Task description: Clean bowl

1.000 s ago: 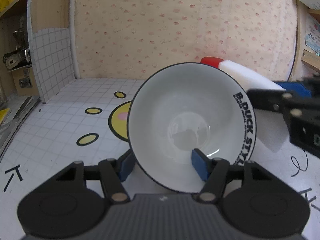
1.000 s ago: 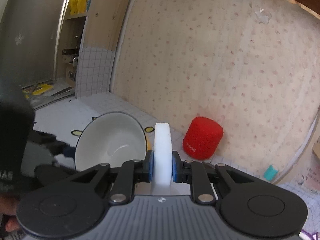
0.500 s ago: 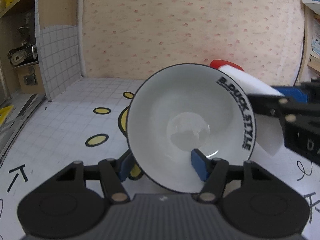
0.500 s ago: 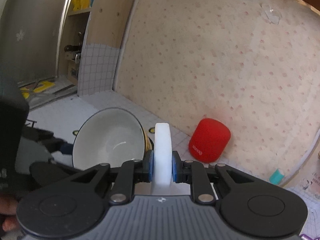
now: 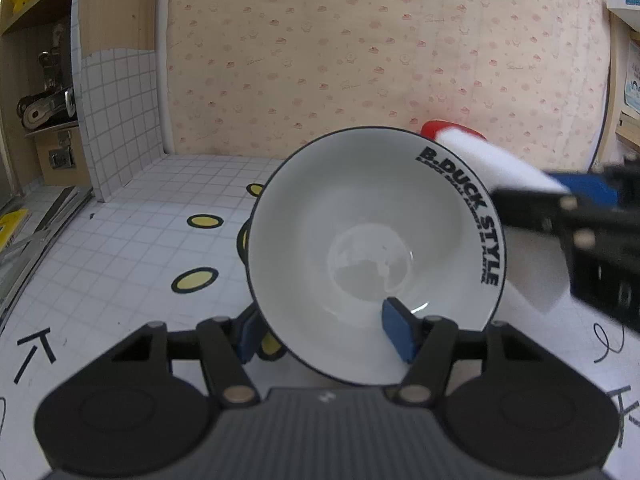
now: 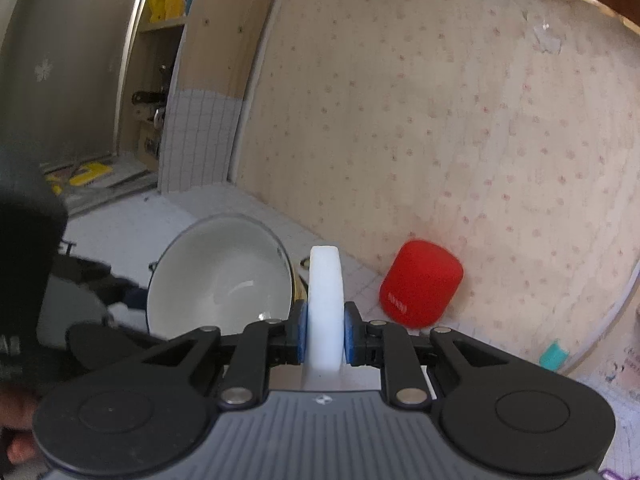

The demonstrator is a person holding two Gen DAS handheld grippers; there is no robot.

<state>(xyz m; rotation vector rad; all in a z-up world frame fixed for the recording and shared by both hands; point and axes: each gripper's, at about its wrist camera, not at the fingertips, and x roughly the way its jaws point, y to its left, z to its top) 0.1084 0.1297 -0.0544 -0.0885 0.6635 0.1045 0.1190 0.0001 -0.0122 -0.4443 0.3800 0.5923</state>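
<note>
Inside the rim of the white bowl (image 5: 372, 256), right of centre in the left wrist view, bold black letters read "B.DUCK STYLE", with a smaller line beneath them too fine to read. The red speaker (image 6: 420, 284), right of centre in the right wrist view, carries small pale lettering that is illegible.

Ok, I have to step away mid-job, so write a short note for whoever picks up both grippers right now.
Left gripper: shut on the rim of the white bowl, one pad inside, one outside; the bowl is tilted, its opening towards the camera.
Right gripper: shut on the white sponge, held beside the bowl's rim, outside it.
Red speaker stands by the wall, clear of the work.
Done: both things picked up.
Left: bring the sponge into the bowl and wipe the inside; no wiping contact shows yet.
</note>
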